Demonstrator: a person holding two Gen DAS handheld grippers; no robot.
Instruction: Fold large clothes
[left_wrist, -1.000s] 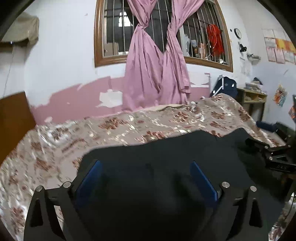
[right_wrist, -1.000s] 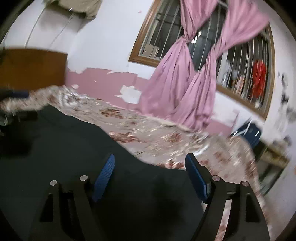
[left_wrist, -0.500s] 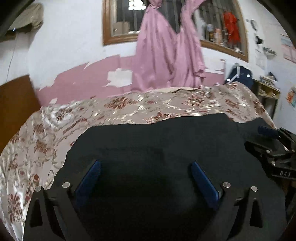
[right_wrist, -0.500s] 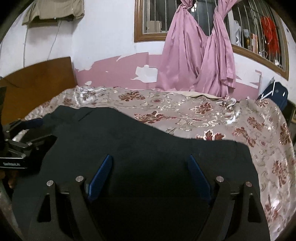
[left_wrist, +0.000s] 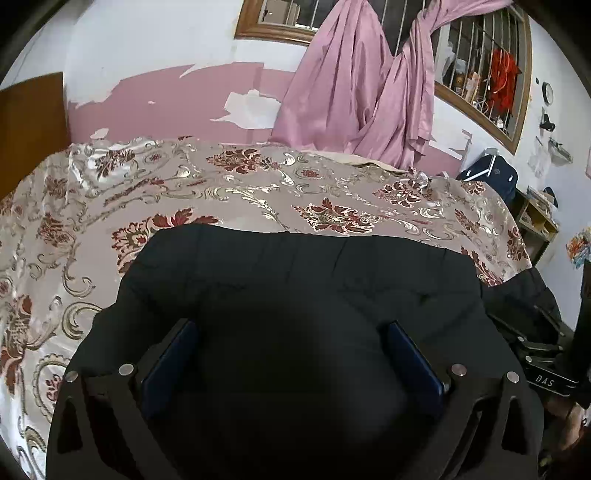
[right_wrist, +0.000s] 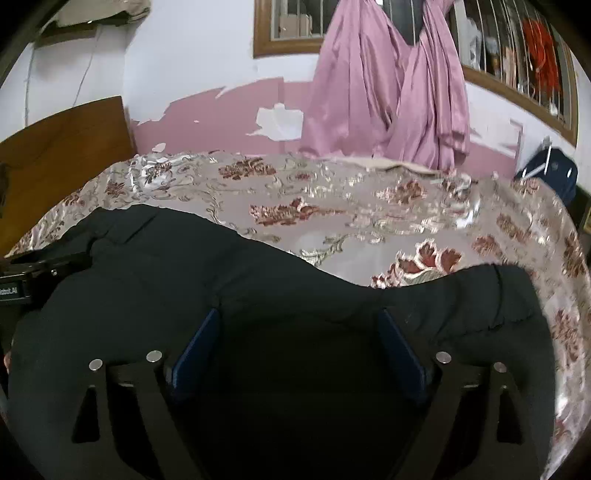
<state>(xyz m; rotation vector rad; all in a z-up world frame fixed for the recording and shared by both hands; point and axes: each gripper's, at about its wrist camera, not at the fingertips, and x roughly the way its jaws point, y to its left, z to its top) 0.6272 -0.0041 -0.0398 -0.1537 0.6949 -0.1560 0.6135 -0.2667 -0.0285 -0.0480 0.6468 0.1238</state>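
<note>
- A black garment lies spread on the bed, covering its near part; the floral bedspread shows bare beyond it and to the left.
- In the right view the garment's far edge runs in a wave across the bed, with a stitched hem at the right end.
- Left tongs: blue pads spread wide apart, released, over the dark cloth. Whether they touch it I cannot tell.
- Right tongs: pads likewise wide apart, released, above the garment.
- Each tool shows at the edge of the other's view, beside the garment.
- Behind the bed: a pink and white wall, a pink curtain knotted at a barred window.
</note>
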